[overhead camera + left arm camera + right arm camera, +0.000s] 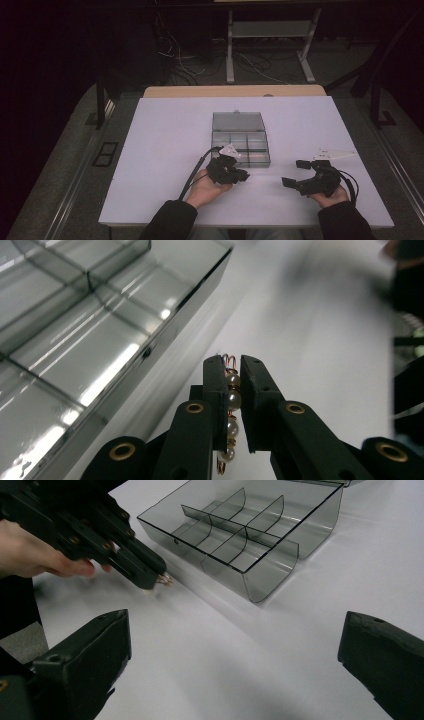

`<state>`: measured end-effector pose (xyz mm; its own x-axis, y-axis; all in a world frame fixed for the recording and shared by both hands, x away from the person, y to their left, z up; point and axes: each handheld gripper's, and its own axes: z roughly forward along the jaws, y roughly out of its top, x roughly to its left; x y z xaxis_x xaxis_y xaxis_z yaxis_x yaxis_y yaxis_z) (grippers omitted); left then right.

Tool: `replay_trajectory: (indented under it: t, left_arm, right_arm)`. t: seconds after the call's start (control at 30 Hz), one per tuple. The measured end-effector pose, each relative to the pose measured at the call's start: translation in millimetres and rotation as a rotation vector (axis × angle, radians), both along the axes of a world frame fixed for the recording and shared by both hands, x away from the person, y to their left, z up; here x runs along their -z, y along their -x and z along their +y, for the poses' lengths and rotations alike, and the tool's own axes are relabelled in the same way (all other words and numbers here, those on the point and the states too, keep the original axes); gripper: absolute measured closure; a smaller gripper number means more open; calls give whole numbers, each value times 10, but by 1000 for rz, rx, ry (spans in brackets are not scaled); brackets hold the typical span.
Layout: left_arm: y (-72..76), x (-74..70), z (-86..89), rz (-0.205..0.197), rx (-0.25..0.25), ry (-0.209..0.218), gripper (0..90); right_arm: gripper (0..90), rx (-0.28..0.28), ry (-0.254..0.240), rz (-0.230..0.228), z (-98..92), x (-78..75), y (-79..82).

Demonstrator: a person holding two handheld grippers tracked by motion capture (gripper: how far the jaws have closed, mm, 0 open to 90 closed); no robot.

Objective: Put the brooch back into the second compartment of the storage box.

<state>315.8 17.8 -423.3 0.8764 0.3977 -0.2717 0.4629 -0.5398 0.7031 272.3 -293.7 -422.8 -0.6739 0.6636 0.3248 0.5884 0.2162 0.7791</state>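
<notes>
Two grippers over a white table (160,150). Left gripper (231,390): jaws clamped on a pearl-and-copper-wire piece (232,400), its beads showing in the narrow gap; tips just beside the front wall of the clear grey compartment box (100,340), box lid open, piece held off the table. Right gripper (235,650): jaws spread wide apart, holding nothing, well apart from the box, hovering over bare tabletop

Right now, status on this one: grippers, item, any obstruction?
Left gripper shut on pearl-and-copper-wire bead strand. Right gripper open, empty. Smoky clear plastic compartment box open beside strand, nothing between.
</notes>
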Motion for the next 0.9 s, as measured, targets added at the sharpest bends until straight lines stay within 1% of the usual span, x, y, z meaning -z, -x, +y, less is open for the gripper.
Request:
replay_trajectory:
  t: [0.1,0.17,0.27,0.3,0.37,0.6,0.77,0.83,0.9]
  left_arm:
    - [3,-89,28,7,-7,43,815]
    - [-2,-144,49,1,-6,56,815]
    - [-22,-198,78,6,-12,75,815]
    - [-29,-214,88,8,-14,76,814]
    - [-50,-255,110,-3,-8,69,814]
    - [-104,-438,151,-28,-17,66,815]
    - [-194,-554,186,-48,-20,48,815]
    - [-226,-585,188,-55,-22,42,814]
    - [-261,-603,183,-58,-24,41,814]
  right_arm:
    - [4,0,-1,0,0,-1,1]
    - [4,1,-1,1,-1,0,0]
    - [4,2,-1,1,-1,-1,0]
    - [4,1,-3,-1,0,-1,1]
    - [4,2,-2,-3,-3,-4,1]
    - [4,2,-4,-4,-6,-3,-1]
    - [4,-1,-1,-6,-6,-3,-1]
    - [4,-3,1,-12,-9,-1,-3]
    - [4,0,-4,-7,-10,-5,-1]
